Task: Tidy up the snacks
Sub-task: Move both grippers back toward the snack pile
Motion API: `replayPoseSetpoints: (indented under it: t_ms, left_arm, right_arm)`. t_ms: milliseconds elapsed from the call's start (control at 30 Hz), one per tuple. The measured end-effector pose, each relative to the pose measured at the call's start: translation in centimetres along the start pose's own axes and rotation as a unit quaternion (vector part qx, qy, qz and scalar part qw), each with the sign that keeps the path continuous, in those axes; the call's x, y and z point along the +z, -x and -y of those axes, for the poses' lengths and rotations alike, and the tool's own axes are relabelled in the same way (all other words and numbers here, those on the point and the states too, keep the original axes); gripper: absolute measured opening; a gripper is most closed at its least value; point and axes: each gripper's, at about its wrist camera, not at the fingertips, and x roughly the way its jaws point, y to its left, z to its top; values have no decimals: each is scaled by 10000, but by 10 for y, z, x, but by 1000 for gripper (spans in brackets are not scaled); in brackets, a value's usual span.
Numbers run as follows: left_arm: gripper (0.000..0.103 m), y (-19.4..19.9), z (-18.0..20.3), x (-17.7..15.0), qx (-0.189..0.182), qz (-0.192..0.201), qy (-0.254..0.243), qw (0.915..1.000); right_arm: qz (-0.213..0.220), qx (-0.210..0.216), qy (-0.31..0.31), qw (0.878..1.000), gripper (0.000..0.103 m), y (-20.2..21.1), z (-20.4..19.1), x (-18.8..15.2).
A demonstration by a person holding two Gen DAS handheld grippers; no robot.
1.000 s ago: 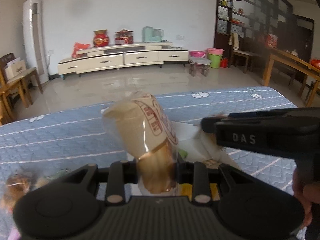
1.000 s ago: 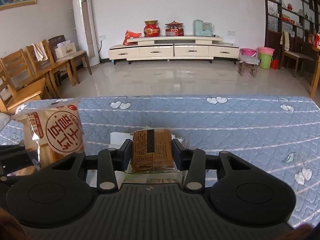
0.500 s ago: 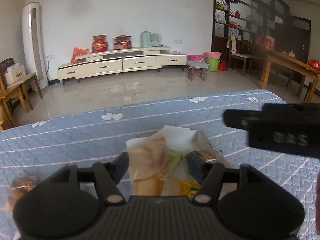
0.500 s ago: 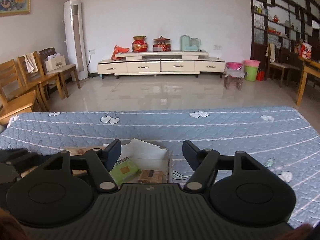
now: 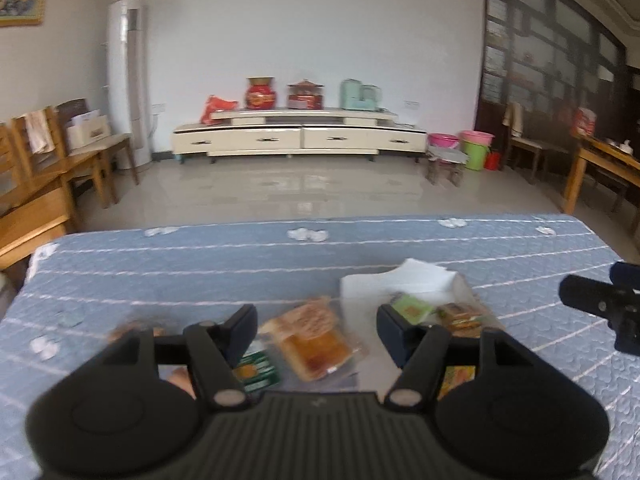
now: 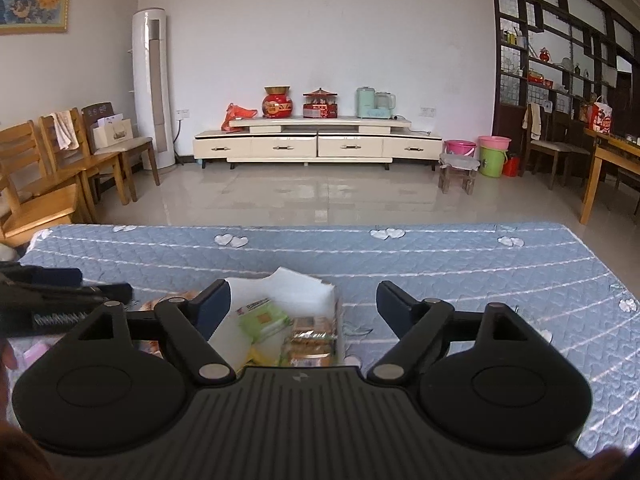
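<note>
On the far left of the blue quilted cover (image 5: 168,276), partly hidden behind the left gripper (image 5: 316,330), lie blurred snack packets (image 5: 136,330) whose kind cannot be made out. The left gripper hangs above the cover with its fingers spread and nothing between the pads; the opening has all but levelled off. Below that gap, lying flat on the cover, is a cake in clear wrap (image 5: 316,338), printed face at the far end and golden-brown base nearest the camera. Just to its left sits a small green packet (image 5: 256,370), touching or nearly touching the wrap; the view is too soft to say which. To the right stands a white open box (image 5: 400,280), its far wall raised and torn at the rim. Inside it are a light green packet (image 6: 266,318) toward the left and a brown biscuit pack (image 6: 312,338) toward the right, with yellow wrappers (image 6: 260,354) under them. The right gripper (image 6: 304,306) is held over this box, its jaws opening to a wide spread, and nothing is pinched; the box contents lie below the gap, apart from the pads. From the left camera the right gripper shows only as a dark tip at the right edge, well apart from the box.
</note>
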Motion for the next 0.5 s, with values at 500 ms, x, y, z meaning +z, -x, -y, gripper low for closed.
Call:
replayPoseSetpoints:
  t_ms: [500]
  left_arm:
    - [75,65,-78,-57,1102,-172,297,9933]
  right_arm:
    - [-278,565,40,9980,103,11,-55,-30]
